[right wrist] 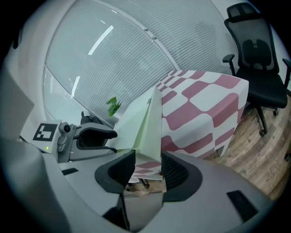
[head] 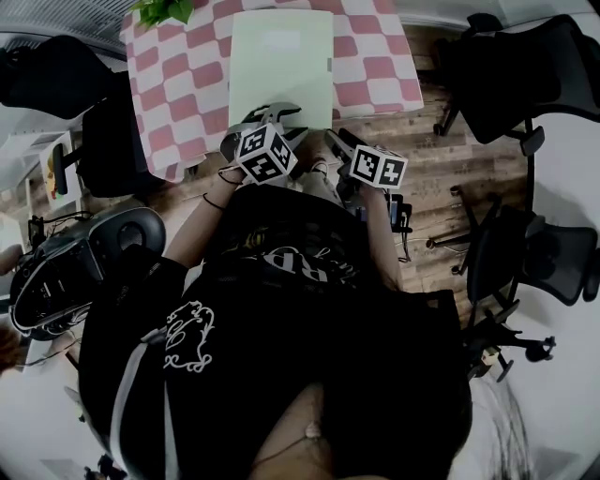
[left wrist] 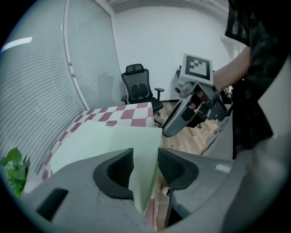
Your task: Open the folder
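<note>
A pale green folder (head: 281, 66) lies on the table with the pink-and-white checked cloth (head: 375, 56). Its near edge reaches the table's front. In the left gripper view the folder's cover (left wrist: 143, 150) is lifted at the near edge and runs between the jaws of my left gripper (left wrist: 145, 170). The jaws stand apart around it, not pressed onto the thin sheet. My right gripper (right wrist: 148, 168) is at the near right corner. The raised cover (right wrist: 148, 123) stands like a ridge between its parted jaws. In the head view the left gripper (head: 277, 116) and right gripper (head: 336, 141) sit side by side.
Black office chairs stand on the right (head: 525, 75), the near right (head: 534, 253) and the left (head: 103, 141). Another is at the table's far end (left wrist: 138, 88). A green plant (head: 164, 9) sits at the table's far left corner. Beside the table is wooden floor (head: 450, 159).
</note>
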`<state>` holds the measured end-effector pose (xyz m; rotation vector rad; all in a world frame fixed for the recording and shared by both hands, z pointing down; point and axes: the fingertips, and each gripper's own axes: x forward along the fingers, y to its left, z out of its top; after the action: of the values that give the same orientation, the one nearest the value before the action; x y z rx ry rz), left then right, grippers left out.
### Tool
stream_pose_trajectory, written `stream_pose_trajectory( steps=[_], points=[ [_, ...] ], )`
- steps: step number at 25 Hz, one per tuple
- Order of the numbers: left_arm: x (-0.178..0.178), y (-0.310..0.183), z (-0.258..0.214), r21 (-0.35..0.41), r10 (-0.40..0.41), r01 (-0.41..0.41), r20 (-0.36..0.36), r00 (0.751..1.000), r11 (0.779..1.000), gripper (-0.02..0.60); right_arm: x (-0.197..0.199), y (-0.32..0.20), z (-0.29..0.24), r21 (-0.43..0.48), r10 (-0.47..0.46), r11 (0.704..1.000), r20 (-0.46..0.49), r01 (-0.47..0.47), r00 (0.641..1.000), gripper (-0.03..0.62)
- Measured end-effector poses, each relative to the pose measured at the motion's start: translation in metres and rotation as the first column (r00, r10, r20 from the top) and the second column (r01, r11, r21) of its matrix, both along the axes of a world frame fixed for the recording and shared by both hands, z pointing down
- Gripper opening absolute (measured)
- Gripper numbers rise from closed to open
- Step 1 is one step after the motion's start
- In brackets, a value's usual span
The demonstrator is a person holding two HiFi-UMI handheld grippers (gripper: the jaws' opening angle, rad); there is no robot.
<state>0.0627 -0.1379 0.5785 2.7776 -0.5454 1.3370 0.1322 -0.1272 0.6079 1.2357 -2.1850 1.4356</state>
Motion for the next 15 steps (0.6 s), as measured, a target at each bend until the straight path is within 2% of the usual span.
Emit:
stream_pose_trajectory(
  steps=[3, 8, 11, 13, 15],
  points=[
    [0.002, 0.005, 0.000, 0.002, 0.016, -0.016, -0.009, 1.000, 1.000, 0.129, 0.000, -0.003, 0.000, -0.009, 0.019, 1.000, 0.020, -0.019, 1.000, 0.143],
    [0.003, 0.007, 0.001, -0.007, 0.009, -0.009, -0.026, 1.000, 1.000, 0.123, -0.006, -0.004, 0.000, -0.019, 0.024, 1.000, 0.049, -0.023, 0.999, 0.141],
    [0.006, 0.006, 0.001, 0.007, 0.039, -0.039, -0.010, 0.999, 0.999, 0.123, -0.015, -0.005, -0.003, 0.000, 0.005, 1.000, 0.058, -0.005, 0.998, 0.142],
    [0.009, 0.006, 0.002, 0.024, 0.078, -0.079, 0.021, 0.997, 0.997, 0.147, -0.018, -0.006, -0.003, 0.010, -0.010, 1.000, 0.045, 0.009, 0.999, 0.143],
    [0.013, 0.005, 0.005, 0.032, 0.110, -0.112, 0.054, 0.992, 0.993, 0.200, -0.018, -0.008, -0.003, 0.022, -0.024, 0.999, 0.029, 0.024, 0.999, 0.142]
  ],
)
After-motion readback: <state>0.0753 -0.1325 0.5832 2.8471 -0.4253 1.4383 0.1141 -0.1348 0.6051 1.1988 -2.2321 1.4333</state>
